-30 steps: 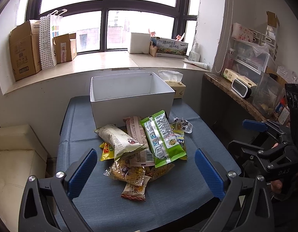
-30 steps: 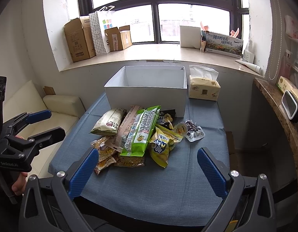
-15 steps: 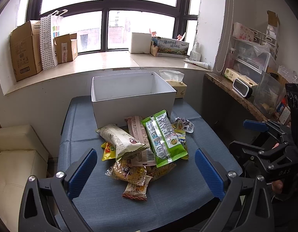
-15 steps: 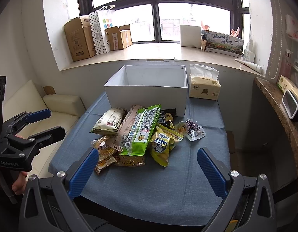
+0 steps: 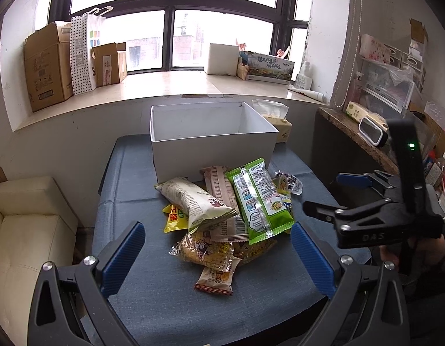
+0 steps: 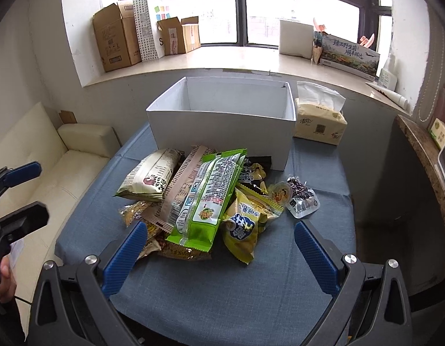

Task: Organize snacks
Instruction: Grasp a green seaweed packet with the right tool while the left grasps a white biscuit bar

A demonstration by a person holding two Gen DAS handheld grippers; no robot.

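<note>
A heap of snack packets lies on the blue table (image 5: 153, 302) (image 6: 222, 294) in front of an open white box (image 5: 210, 147) (image 6: 222, 121). On top lies a long green packet (image 5: 258, 199) (image 6: 208, 193), beside a cream packet (image 5: 193, 199) (image 6: 150, 176), a pinkish-brown packet (image 5: 219, 187) (image 6: 182, 190), a yellow packet (image 6: 245, 225) and a small clear jelly pack (image 6: 303, 201). My left gripper (image 5: 219, 256) hangs open before the heap's near edge, holding nothing. My right gripper (image 6: 219, 250) is open too, low over the pile's front. Each gripper shows in the other's view: the right gripper (image 5: 334, 193), the left gripper (image 6: 23, 190).
A tissue pack (image 6: 320, 121) stands right of the box. A cream sofa (image 6: 63, 167) lies left of the table, a brown counter (image 5: 358, 135) with a clock to the right. Cardboard boxes (image 6: 115, 37) and a paper bag sit on the windowsill.
Both grippers have moved forward toward the snack heap, which now looks larger and nearer. The right gripper has come closer in the left view. Both stay open.
</note>
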